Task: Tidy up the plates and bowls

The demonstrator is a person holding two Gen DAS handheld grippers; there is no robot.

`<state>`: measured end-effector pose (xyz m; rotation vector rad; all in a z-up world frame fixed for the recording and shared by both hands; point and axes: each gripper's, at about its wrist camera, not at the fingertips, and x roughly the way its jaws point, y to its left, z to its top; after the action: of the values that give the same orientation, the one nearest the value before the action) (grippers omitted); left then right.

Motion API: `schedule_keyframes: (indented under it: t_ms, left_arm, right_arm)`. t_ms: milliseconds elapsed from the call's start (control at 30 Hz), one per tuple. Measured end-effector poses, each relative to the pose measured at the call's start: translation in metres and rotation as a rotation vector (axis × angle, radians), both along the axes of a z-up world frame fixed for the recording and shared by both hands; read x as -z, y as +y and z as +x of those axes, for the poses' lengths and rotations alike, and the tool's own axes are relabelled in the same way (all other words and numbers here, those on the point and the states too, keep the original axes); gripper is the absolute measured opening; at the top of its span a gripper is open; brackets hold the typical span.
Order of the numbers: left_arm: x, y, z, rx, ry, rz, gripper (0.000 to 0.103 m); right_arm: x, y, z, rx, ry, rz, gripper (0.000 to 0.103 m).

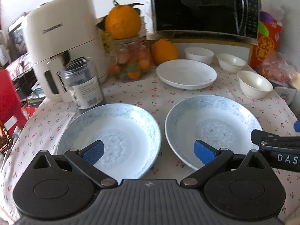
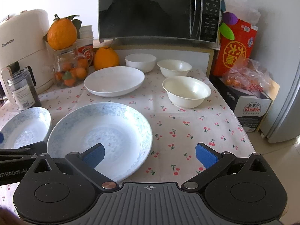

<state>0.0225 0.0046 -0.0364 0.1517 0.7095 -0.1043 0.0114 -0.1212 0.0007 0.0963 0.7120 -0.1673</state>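
Observation:
Two blue-patterned plates lie side by side on the cherry-print cloth: the left plate (image 1: 110, 140) (image 2: 24, 125) and the right plate (image 1: 211, 129) (image 2: 101, 135). Behind them sits a plain white plate (image 1: 186, 74) (image 2: 114, 80) and three white bowls: far bowl (image 1: 199, 55) (image 2: 140, 61), middle bowl (image 1: 231, 62) (image 2: 174, 67), near bowl (image 1: 254, 84) (image 2: 186, 91). My left gripper (image 1: 149, 152) hangs open above the gap between the blue plates. My right gripper (image 2: 150, 155) is open over the right plate's right rim, holding nothing.
A white air fryer (image 1: 61, 43) and a dark jar (image 1: 83, 83) stand at the left. A glass jar of small oranges (image 1: 131, 60), a large orange (image 1: 164, 51) and a microwave (image 2: 157, 11) line the back. Red packaging (image 2: 236, 46) and a box (image 2: 249, 105) crowd the right edge.

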Motion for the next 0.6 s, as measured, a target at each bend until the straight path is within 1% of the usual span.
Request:
schedule_keyframes:
  t_ms: [67,133,200,367,433,533,600]
  left_arm:
    - [-0.002,-0.002,0.008,0.021,0.030,0.010,0.100]
    - [-0.004,0.000,0.014,0.038,0.052,-0.016,0.096]
    - [-0.006,0.000,0.022,0.061,0.073,-0.041,0.095]
    - [-0.004,-0.007,0.041,0.148,0.108,-0.039,0.084]
    - [-0.003,-0.009,0.048,0.183,0.116,-0.041,0.076]
    - [-0.001,-0.011,0.057,0.235,0.121,-0.064,0.069]
    - [0.002,-0.010,0.062,0.261,0.133,-0.087,0.066]
  right_arm:
    - [-0.002,-0.004,0.007,-0.014,0.020,0.011,0.103]
    - [-0.004,-0.009,0.014,-0.021,0.046,0.044,0.103]
    - [-0.004,-0.016,0.020,-0.030,0.070,0.090,0.103]
    - [-0.001,-0.030,0.034,-0.060,0.134,0.179,0.103]
    - [0.001,-0.033,0.038,-0.086,0.153,0.206,0.103]
    - [0.004,-0.033,0.040,-0.124,0.167,0.215,0.102]
    - [0.009,-0.033,0.041,-0.140,0.173,0.238,0.101]
